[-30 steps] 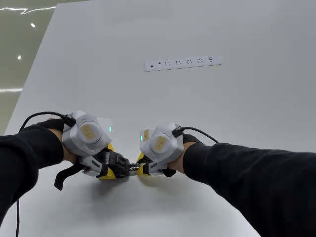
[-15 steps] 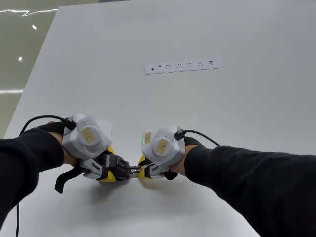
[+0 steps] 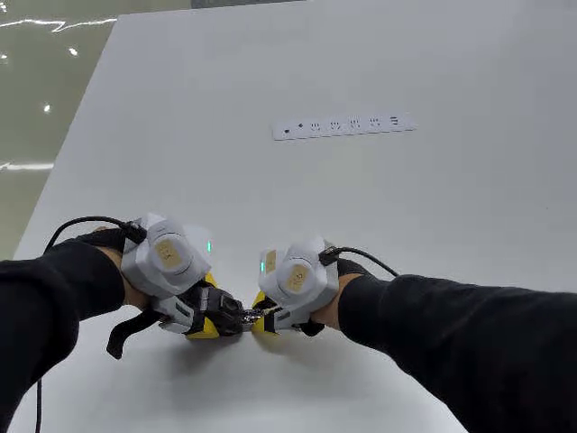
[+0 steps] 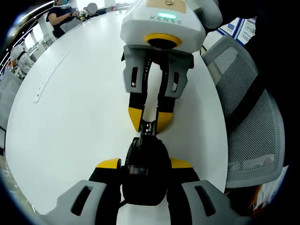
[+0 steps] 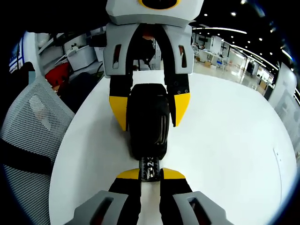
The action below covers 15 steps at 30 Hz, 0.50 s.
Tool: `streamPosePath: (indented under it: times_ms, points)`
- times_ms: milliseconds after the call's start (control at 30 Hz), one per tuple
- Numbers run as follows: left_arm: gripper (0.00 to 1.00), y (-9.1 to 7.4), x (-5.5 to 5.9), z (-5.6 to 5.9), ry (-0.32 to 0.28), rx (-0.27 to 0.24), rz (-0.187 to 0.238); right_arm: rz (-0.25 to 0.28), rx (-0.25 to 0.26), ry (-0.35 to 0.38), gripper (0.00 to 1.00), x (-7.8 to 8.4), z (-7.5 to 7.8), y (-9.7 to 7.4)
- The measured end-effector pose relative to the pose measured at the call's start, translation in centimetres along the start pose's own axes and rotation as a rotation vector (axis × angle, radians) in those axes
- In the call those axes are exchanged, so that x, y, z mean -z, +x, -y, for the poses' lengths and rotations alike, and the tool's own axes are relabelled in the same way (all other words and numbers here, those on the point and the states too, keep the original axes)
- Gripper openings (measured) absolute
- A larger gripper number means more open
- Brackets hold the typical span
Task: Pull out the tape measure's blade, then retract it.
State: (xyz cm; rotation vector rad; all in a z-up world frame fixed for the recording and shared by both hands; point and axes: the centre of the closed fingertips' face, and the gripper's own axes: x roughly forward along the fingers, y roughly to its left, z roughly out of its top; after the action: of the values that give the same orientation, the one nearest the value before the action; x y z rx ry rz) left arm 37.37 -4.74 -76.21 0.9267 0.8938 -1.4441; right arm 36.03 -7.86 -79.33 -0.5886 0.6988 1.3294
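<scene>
L gripper (image 4: pixel 144 165) clamps black rounded tape-measure case (image 5: pixel 147 119), near edge of white table (image 3: pixel 379 234). R gripper (image 5: pixel 150 177) just right, jaws narrow, pinching its short numbered blade (image 5: pixel 149 165).

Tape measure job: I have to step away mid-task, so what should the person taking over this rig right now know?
Left tongs: shut on the tape measure case, at the near end of the white table.
Right tongs: shut on the blade tip, close beside the case.
Done: both grips set; only a short bit of blade shows.
Left: draw the tongs apart to pull the blade out, then let it retract.
</scene>
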Motion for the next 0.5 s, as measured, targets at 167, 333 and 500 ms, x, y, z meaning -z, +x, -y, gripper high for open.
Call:
streamPosePath:
  times_ms: [167, 333, 500]
  points:
    - [0.32, -0.05, 0.04, -0.01, 0.012, 0.003, -0.002, -0.011, -0.003, -0.006, 0.09, 0.14, 0.00, -0.07]
    - [0.32, 0.02, 0.02, -0.08, 0.008, 0.002, -0.009, -0.007, -0.002, 0.012, 0.08, 0.37, 0.09, -0.26]
    - [0.32, 0.01, 0.08, -0.22, -0.010, -0.003, -0.002, -0.013, 0.006, 0.015, 0.08, 0.82, 0.34, -0.61]
